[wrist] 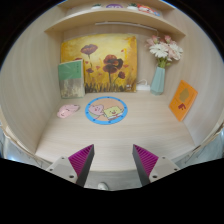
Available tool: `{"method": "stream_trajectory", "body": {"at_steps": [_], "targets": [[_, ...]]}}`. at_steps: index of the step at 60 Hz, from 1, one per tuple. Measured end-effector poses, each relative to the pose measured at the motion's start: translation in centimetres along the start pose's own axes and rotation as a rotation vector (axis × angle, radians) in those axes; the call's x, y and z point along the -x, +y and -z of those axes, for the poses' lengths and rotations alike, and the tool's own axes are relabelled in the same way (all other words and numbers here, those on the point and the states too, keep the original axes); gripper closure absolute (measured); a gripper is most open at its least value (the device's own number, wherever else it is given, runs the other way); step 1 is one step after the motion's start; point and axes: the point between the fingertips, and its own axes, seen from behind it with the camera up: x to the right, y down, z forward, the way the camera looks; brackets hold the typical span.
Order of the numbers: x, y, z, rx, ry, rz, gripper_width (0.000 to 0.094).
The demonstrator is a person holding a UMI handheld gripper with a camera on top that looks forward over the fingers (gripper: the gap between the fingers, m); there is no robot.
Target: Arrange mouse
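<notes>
My gripper (113, 150) is open, its two magenta pads (82, 160) spread wide over the front of a pale wooden desk (150, 125). A small whitish rounded thing (102, 185), which may be the mouse, peeks out low between the fingers, close to the left one. Most of it is hidden, and nothing touches it. A round mat (106, 109) with a blue rim and a printed picture lies flat on the desk beyond the fingers, in the middle.
A flower painting (98, 62) leans on the back wall, with a greenish card (71, 77) to its left. A blue vase (158, 80) of flowers stands at the back right, an orange card (183, 100) beside it. A small pink item (68, 111) lies left of the mat. A shelf (110, 17) runs above.
</notes>
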Motion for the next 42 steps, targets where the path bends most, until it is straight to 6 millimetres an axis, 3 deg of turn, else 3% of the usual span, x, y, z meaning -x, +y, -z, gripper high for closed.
{"method": "stream_trajectory", "body": {"at_steps": [9,15,21,33,42], "targets": [[9.1,2.8,-4.7,0.078,-0.103,0.047,0.0163],[14.0,2.3,-8.0,0.101,-0.148,0.046,0.0161],[17.9,0.5,-11.4,0.101,-0.176,0.036,0.016],[22.6,-4.5,-17.8,0.088,-0.175,0.036,0.0167],[25.3,-7.8,-21.2,0.076,-0.184,0.008,0.0167]]}}
